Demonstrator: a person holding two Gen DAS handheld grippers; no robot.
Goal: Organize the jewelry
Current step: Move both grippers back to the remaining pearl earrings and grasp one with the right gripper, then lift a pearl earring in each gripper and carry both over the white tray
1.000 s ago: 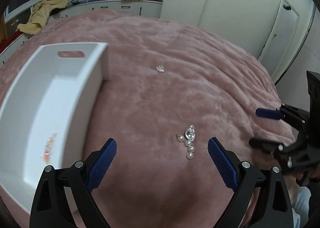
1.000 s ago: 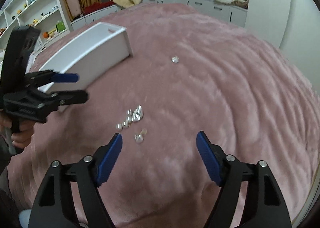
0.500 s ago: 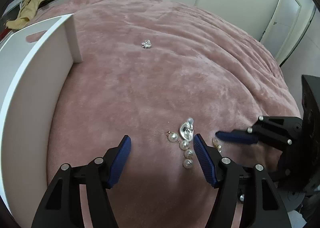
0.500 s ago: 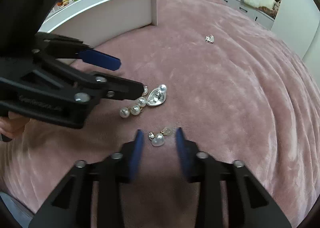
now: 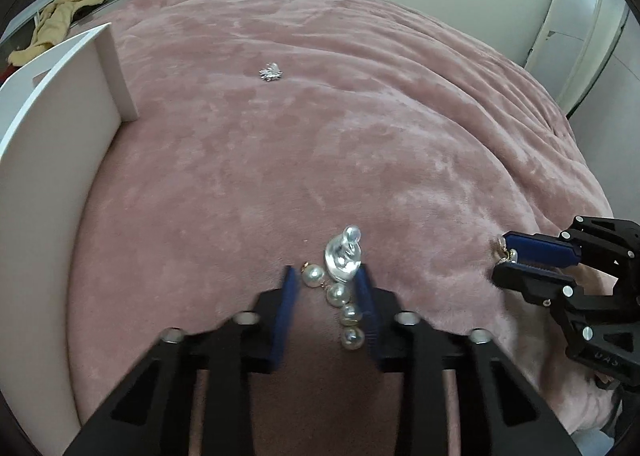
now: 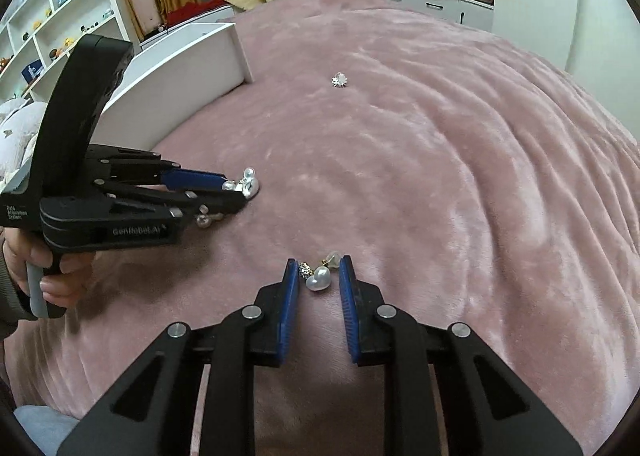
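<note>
Tools narrowed within 1 s: left tool [image 5: 326, 288] nearly shut around pearl brooch [image 5: 340, 276], right tool [image 6: 319, 276] around earring [image 6: 319, 278], contact unclear. Both pieces on bed's near edge. Tray [image 5: 48, 160] awaits at left edge; lift next.

Plush pink blanket [image 5: 360, 116], glossy pearl earring [image 5: 340, 296]

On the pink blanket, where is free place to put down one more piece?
Bare blanket lies between the white tray and the small silver brooch, and right of the brooch. It is crowded near the pearl earring at the left gripper and the heart-pearl earring at the right gripper.
</note>
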